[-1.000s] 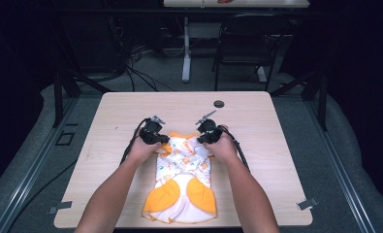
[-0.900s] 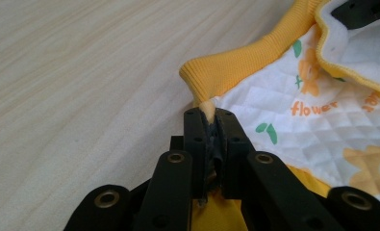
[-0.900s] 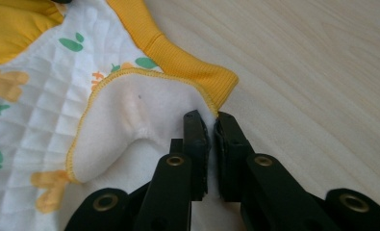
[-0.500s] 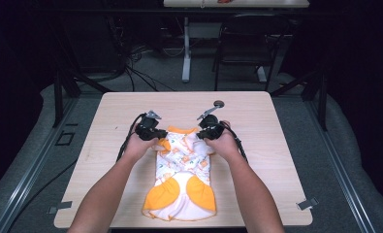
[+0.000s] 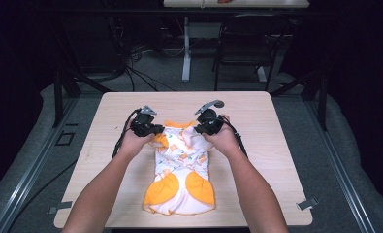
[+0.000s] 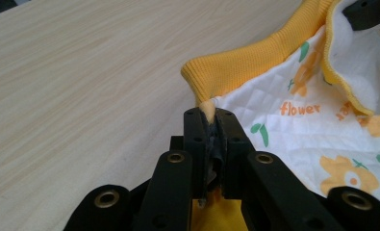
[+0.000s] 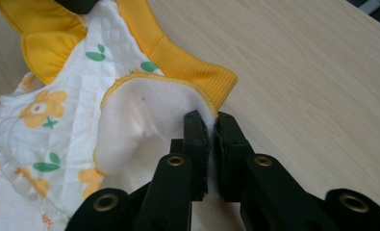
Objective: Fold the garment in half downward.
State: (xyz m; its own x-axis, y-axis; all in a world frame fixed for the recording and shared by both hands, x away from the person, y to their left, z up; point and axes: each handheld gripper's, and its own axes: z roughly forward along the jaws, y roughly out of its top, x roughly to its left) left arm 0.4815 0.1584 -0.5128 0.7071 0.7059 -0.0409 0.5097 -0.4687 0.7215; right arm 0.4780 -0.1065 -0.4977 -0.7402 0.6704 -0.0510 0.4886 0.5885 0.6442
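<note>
A small white quilted garment (image 5: pixel 181 167) with orange flowers and yellow trim lies lengthwise on the wooden table (image 5: pixel 271 160), its rounded yellow patches toward the person. My left gripper (image 5: pixel 149 129) is shut on the garment's far left corner, pinching the yellow ribbed edge (image 6: pixel 235 72) between its jaws (image 6: pixel 210 126). My right gripper (image 5: pixel 204 127) is shut on the far right corner, where the fleecy white lining (image 7: pixel 149 120) folds outward beside the yellow rib (image 7: pixel 187 57). Both hands hold the far edge just above the tabletop.
A small dark round object (image 5: pixel 219 103) sits on the table behind the right gripper. Bare wood lies left, right and beyond the garment. Past the table's far edge stand a chair, a table leg (image 5: pixel 186 53) and cables on the floor.
Both grippers have carried the garment's far edge away from the person and slightly apart, stretching the cloth out longer on the table.
</note>
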